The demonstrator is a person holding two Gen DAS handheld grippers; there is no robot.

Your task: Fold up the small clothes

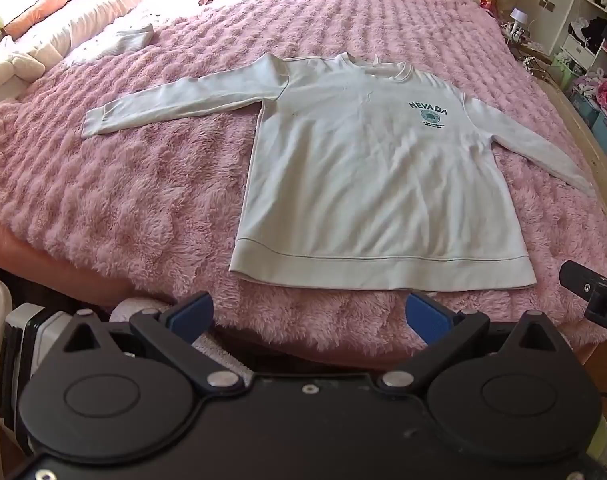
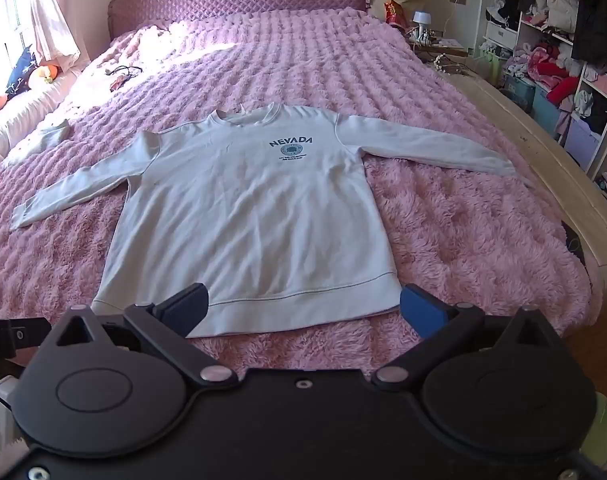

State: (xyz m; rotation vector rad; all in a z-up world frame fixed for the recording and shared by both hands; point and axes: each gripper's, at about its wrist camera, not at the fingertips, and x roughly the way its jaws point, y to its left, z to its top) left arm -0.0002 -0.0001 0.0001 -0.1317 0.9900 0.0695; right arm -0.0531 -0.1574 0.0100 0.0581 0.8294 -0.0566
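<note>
A white long-sleeved sweatshirt [image 1: 367,184] lies spread flat, front up, on a fluffy pink bedspread [image 1: 123,200], its hem nearest the cameras and both sleeves stretched out to the sides. "NEVADA" is printed in dark green on the chest above a round emblem; the smaller lines beneath it are too fine to read. In the left wrist view the cuff of one sleeve tapers toward the edge of the bed and is hard to make out. The left gripper [image 1: 309,314] hovers short of the hem, its blue-padded fingers spread wide with nothing between them. The right gripper [image 2: 303,308] hangs just over the hem band, likewise wide apart and holding nothing; only part of its black body shows at the right edge of the left view. A quilted purple headboard [image 2: 239,4] closes the far end of the bed. Cluttered shelves [image 2: 555,40] stand at the right, partly cut off by the frame.
</note>
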